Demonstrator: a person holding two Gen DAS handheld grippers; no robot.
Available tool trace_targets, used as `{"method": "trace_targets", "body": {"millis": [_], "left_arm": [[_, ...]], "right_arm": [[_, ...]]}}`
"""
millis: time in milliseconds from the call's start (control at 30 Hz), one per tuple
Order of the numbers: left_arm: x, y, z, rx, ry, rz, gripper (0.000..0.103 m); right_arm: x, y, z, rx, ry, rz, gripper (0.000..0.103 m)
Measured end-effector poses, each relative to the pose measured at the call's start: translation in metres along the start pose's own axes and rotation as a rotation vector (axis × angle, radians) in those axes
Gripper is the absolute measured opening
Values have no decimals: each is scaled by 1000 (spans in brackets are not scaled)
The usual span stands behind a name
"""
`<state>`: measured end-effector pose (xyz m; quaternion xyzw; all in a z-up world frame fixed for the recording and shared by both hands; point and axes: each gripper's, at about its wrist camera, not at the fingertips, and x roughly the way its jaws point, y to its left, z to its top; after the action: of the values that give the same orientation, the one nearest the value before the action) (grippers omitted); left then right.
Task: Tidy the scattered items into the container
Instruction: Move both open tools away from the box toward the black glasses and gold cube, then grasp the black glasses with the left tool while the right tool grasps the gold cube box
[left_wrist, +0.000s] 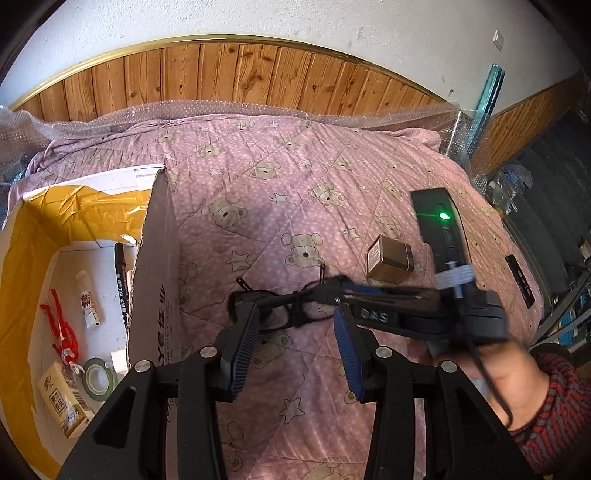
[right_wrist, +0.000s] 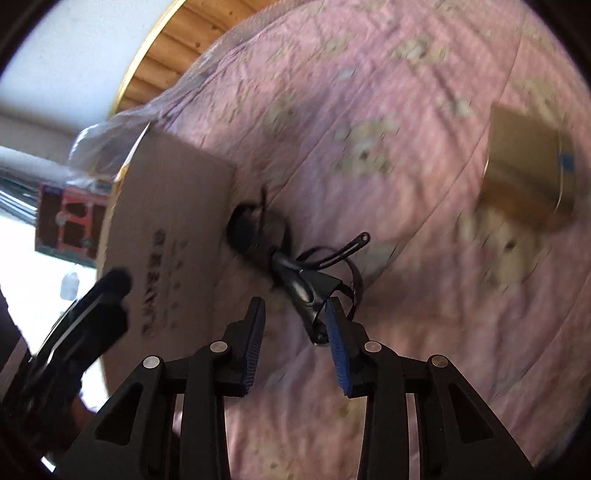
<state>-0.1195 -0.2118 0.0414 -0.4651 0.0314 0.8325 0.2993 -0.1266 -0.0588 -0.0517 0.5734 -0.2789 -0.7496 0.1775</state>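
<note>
Most of the tidying looks done: the cardboard box (left_wrist: 155, 258), just to the left of the left gripper (left_wrist: 295, 354), already holds a black marker (left_wrist: 121, 273), a red clip (left_wrist: 61, 325), a small white tube (left_wrist: 88, 299), a roll of green tape (left_wrist: 98, 378) and a yellow packet (left_wrist: 64, 402). Two things are left on the pink quilt (left_wrist: 295, 177). The black eyeglasses (left_wrist: 280, 306) lie just ahead of the left gripper's spread, empty fingers, close to the box wall. The right gripper (right_wrist: 295, 339) is open too, with its right pad touching the glasses' folded arm (right_wrist: 299, 288), though motion blur hides any firm grip. The small gold box (left_wrist: 389, 260) sits beyond the glasses, ahead and to the right. I judge the raised box wall the main obstacle, as the glasses must be lifted over it, and the two grippers crowd the same spot.
</note>
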Motion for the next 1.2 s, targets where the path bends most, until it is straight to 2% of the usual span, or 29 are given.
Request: {"method": "trace_targets", "body": {"millis": [67, 233, 400, 433, 500, 533, 567, 767, 867, 1033, 1133, 1200], "left_arm": [[2, 3, 0, -13, 5, 3, 44], [9, 1, -2, -30, 31, -7, 45], [23, -1, -2, -64, 60, -29, 46], [26, -1, -2, -73, 66, -24, 46], [33, 2, -3, -97, 77, -12, 46], [35, 4, -3, -109, 81, -10, 46], [37, 5, -4, -120, 87, -14, 46], [46, 5, -4, -156, 81, -11, 50], [61, -1, -4, -162, 89, 0, 54], [97, -8, -13, -166, 136, 43, 55], [114, -9, -20, -169, 155, 69, 55], [120, -11, -22, -157, 141, 91, 57]], "right_arm": [[-7, 5, -12, -30, -6, -30, 37], [-32, -4, -11, -17, -107, -78, 40], [-15, -9, -16, 9, -84, -62, 40], [-8, -8, -16, 20, -49, -22, 40], [2, -11, -20, 90, 38, 177, 40], [1, -12, -20, 112, 49, 212, 40], [-5, -11, -17, 94, 29, 170, 40], [-68, -16, 2, -66, -277, -278, 42], [-88, -28, 11, -82, -370, -420, 46], [-89, -55, 24, -34, -361, -457, 46], [-79, -62, 30, -36, -347, -427, 53], [-70, -69, 33, -22, -329, -388, 55]]}}
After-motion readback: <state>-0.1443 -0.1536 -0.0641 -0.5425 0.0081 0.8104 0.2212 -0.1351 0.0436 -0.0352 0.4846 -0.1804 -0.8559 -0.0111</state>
